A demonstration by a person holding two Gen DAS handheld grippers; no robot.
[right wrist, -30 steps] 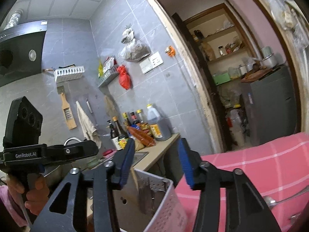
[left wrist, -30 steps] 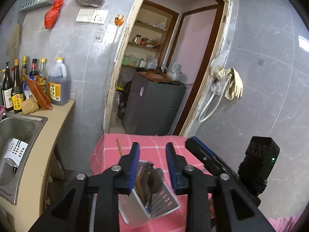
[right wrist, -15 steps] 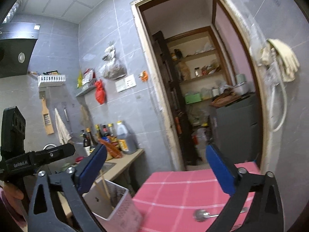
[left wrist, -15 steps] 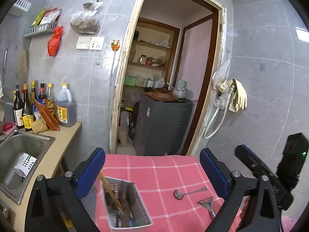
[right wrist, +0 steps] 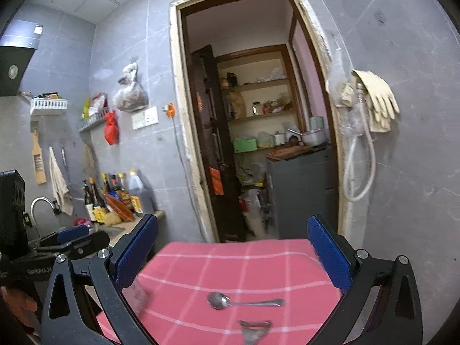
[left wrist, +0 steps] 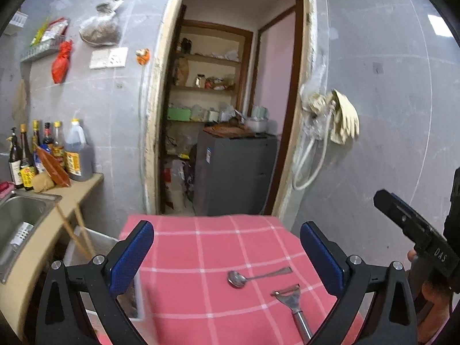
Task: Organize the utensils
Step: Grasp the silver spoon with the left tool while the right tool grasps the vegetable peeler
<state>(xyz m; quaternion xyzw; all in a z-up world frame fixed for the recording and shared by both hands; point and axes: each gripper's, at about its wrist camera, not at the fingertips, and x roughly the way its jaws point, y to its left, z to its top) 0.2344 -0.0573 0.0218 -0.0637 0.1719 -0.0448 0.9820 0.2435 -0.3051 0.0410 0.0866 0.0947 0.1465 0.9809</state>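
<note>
A metal spoon (left wrist: pixel 253 276) and a metal peeler (left wrist: pixel 293 307) lie on the pink checked tablecloth (left wrist: pixel 201 247). They also show in the right wrist view, spoon (right wrist: pixel 238 302) and peeler (right wrist: pixel 254 330). A white perforated utensil caddy (left wrist: pixel 95 247) with wooden chopsticks (left wrist: pixel 74 235) stands at the table's left edge, partly hidden behind my left finger. My left gripper (left wrist: pixel 227 256) is open wide and empty above the table. My right gripper (right wrist: pixel 233 253) is open wide and empty above the spoon.
A counter with a steel sink (left wrist: pixel 20 218) and several sauce bottles (left wrist: pixel 49 155) lies to the left. A doorway (left wrist: pixel 224 115) with shelves and a grey cabinet (left wrist: pixel 235 172) is behind the table. Gloves and a hose (left wrist: pixel 330 120) hang on the right wall.
Both grippers opened wide and pulled back from the caddy, which now stands at the table's left. The spoon and peeler have come into view on the cloth.
</note>
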